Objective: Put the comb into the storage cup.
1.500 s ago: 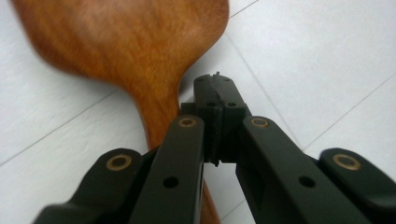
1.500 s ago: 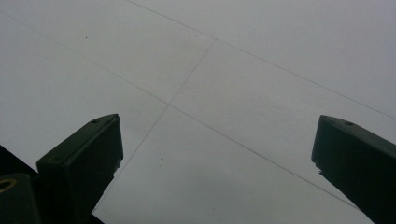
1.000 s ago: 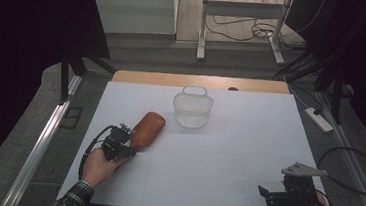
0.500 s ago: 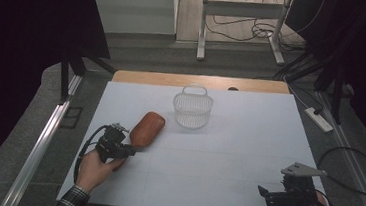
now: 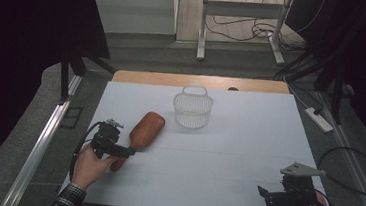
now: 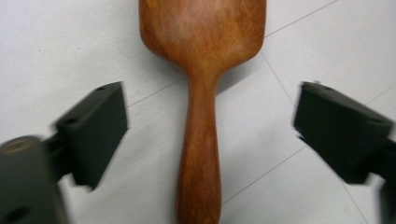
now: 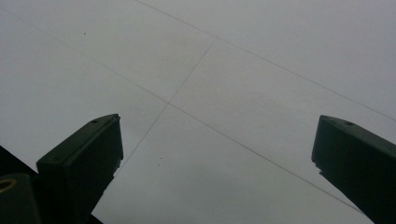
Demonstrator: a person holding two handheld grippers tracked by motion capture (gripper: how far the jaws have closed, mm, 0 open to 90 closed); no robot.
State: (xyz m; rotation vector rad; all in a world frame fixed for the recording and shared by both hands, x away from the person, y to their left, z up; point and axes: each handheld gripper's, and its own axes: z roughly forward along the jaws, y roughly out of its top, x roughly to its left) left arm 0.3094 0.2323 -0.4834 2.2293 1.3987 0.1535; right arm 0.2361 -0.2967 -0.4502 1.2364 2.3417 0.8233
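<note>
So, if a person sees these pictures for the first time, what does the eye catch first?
Probably the brown wooden paddle lying on the left of the white table; the left gripper stands open with its jaws on either side of the handle. Next is the white wire basket near the far edge. The right gripper waits open at the near right corner.

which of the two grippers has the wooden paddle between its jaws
The left gripper: its open jaws straddle the wooden paddle handle. The right gripper has bare table between its jaws.

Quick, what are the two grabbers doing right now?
Left gripper: open, jaws either side of the wooden paddle handle.
Right gripper: open, holding nothing.
</note>
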